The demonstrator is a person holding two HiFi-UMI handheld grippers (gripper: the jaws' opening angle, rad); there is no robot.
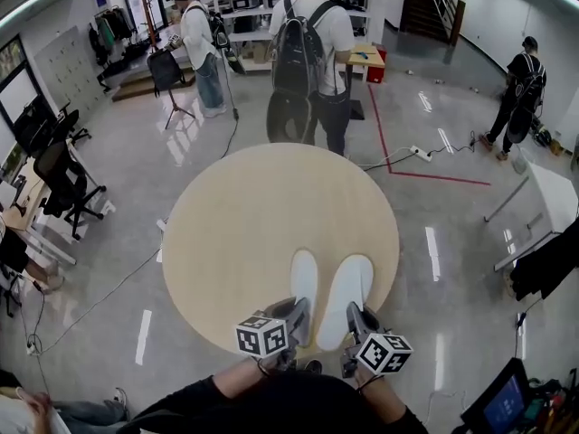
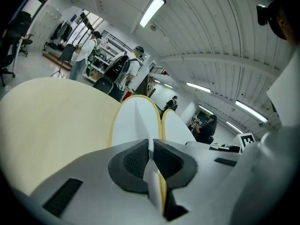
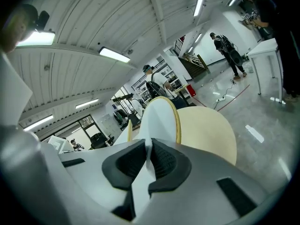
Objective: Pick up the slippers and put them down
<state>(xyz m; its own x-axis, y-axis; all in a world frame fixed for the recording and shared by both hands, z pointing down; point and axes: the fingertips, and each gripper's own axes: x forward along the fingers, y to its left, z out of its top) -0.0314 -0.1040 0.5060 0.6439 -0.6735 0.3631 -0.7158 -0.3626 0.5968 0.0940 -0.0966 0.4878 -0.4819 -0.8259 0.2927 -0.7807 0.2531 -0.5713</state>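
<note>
Head view: left slipper (image 1: 304, 274) and right slipper (image 1: 351, 283), both white, side by side at near edge of round tabletop (image 1: 235, 215). Left gripper (image 1: 297, 319) clamps left heel; right gripper (image 1: 355, 319) clamps right heel. Grasp done; set-down and release likely outstanding.

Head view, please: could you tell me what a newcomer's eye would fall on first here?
Two white slippers sit side by side over the near edge of the round table. The left slipper is pinched at its near end by the left gripper, and the right slipper by the right gripper. Just beyond the table's far edge, a person stands with back turned.
</note>
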